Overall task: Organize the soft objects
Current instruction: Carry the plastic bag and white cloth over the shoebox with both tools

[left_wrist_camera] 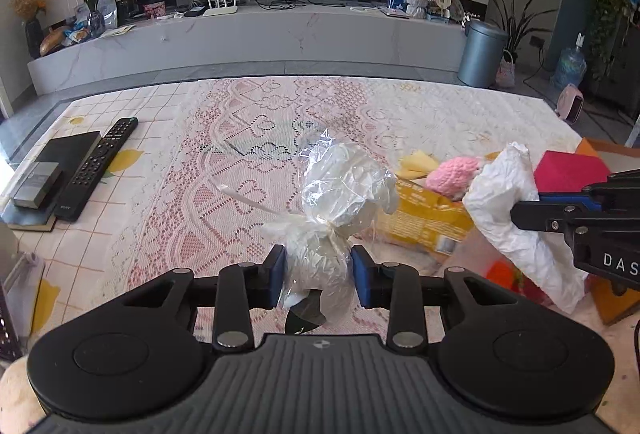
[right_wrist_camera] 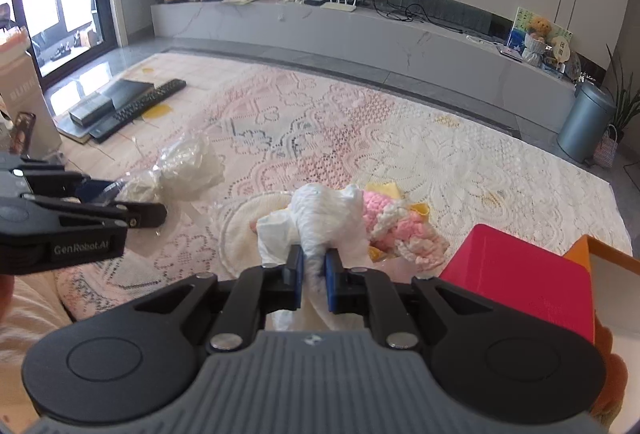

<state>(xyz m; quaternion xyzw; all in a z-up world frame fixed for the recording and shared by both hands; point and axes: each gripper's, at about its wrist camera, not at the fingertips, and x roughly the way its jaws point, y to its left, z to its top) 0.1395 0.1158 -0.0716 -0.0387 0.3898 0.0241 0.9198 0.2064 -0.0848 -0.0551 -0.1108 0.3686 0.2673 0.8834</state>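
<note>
Crumpled white cloth (right_wrist_camera: 320,218) clenched in right claw (right_wrist_camera: 313,268); left claw (left_wrist_camera: 318,274) grips plastic-wrapped bundle (left_wrist_camera: 340,194).

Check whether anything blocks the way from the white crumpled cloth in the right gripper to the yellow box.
Nothing visible blocks it. The right gripper holds the white crumpled cloth just short of the yellow box, which already holds a pink knitted item. The left gripper with its plastic-wrapped bundle sits off to the side.
</note>
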